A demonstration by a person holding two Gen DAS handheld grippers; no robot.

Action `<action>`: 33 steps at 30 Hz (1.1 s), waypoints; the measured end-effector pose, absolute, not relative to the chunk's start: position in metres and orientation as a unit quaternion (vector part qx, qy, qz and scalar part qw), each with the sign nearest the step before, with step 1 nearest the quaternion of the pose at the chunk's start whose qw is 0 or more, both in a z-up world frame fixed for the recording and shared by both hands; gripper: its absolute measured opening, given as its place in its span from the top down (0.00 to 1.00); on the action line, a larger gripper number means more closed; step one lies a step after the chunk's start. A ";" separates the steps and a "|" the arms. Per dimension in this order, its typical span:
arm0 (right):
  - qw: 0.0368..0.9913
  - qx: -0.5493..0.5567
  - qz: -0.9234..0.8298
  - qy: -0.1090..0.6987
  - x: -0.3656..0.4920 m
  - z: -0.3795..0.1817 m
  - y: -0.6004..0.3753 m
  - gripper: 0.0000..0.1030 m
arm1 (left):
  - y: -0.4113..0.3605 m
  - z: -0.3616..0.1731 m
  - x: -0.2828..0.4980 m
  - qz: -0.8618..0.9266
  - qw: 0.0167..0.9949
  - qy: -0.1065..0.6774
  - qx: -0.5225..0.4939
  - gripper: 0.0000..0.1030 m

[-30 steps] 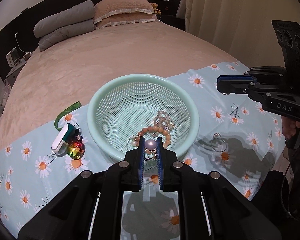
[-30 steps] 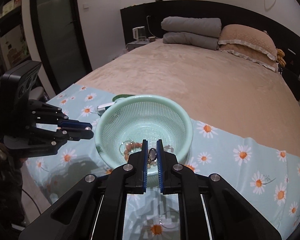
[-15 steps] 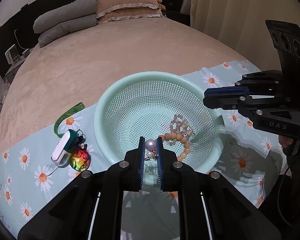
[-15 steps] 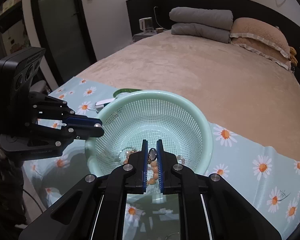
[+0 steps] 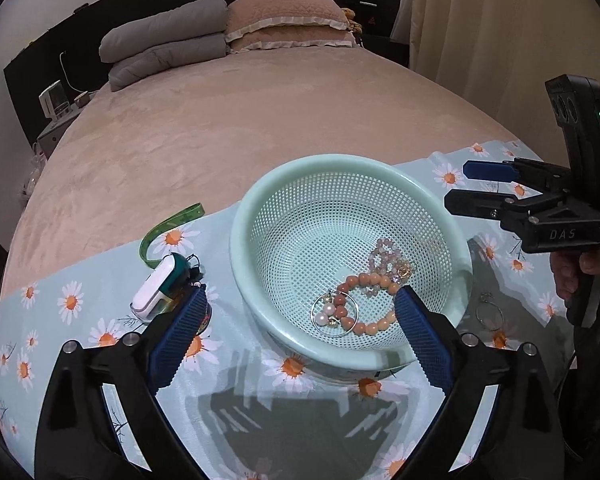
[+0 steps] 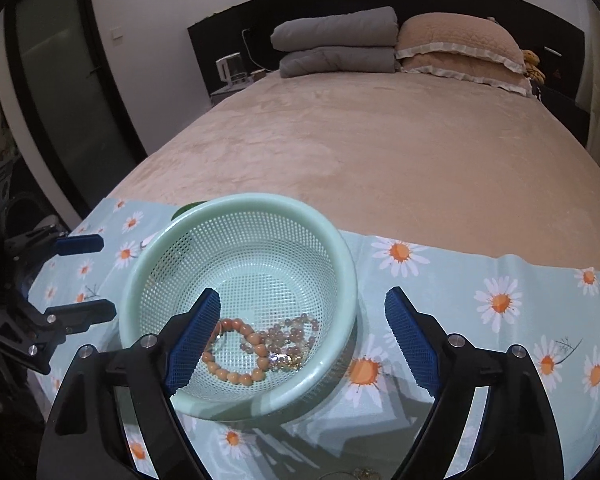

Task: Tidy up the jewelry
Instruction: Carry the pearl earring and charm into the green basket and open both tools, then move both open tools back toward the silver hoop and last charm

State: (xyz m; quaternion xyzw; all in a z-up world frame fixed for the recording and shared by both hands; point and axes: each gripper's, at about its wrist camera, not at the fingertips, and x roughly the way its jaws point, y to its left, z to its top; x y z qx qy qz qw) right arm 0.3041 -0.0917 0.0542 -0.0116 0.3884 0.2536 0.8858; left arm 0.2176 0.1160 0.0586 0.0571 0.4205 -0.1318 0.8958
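Note:
A mint green mesh basket [image 5: 260, 200] [image 6: 340, 248] stands on a daisy-print cloth [image 5: 80, 304] on the bed. Inside lie an orange bead bracelet [image 5: 374, 322] [image 6: 236, 372], a pink bead bracelet [image 5: 384, 256] [image 6: 288, 332], a pearl hoop earring [image 5: 328, 314] and a small gold piece [image 5: 406, 270] [image 6: 290, 358]. My left gripper [image 5: 300, 336] is open and empty, its fingers straddling the basket's near side. My right gripper [image 6: 300, 340] is open and empty over the basket; it also shows in the left wrist view [image 5: 466, 186]. A silver hoop earring [image 5: 489, 312] lies on the cloth right of the basket.
A white and green case [image 5: 156, 290] and a green strap [image 5: 160, 232] lie left of the basket. Beyond the cloth is the beige bedspread [image 5: 240, 120] with pillows [image 5: 284, 20] and a folded grey quilt [image 5: 164, 52] at the headboard. A curtain [image 5: 500, 20] hangs at right.
Both grippers have opened. The pearl hoop earring left my left gripper and the small gold piece left my right gripper; both now lie in the basket.

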 end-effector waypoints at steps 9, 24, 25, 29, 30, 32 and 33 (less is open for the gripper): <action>0.888 -0.035 0.241 0.390 0.283 0.060 -0.109 0.19 | 0.104 0.061 0.196 -0.138 0.893 0.424 0.061 0.06; 0.867 -0.022 0.200 0.455 0.251 0.007 -0.158 0.47 | 0.061 0.046 0.159 -0.155 0.878 0.444 0.091 0.06; 0.863 -0.015 0.199 0.464 0.250 0.001 -0.161 0.49 | 0.060 0.045 0.157 -0.155 0.877 0.445 0.092 0.06; 0.851 -0.010 0.197 0.487 0.245 -0.020 -0.166 0.55 | 0.057 0.044 0.152 -0.160 0.876 0.447 0.085 0.06; 0.850 -0.011 0.197 0.489 0.243 -0.023 -0.166 0.55 | 0.056 0.043 0.150 -0.161 0.876 0.447 0.085 0.06; 0.848 -0.007 0.195 0.492 0.241 -0.027 -0.167 0.55 | 0.053 0.041 0.146 -0.167 0.874 0.448 0.084 0.06; 0.847 -0.004 0.194 0.495 0.241 -0.029 -0.167 0.55 | 0.051 0.040 0.144 -0.171 0.874 0.447 0.082 0.06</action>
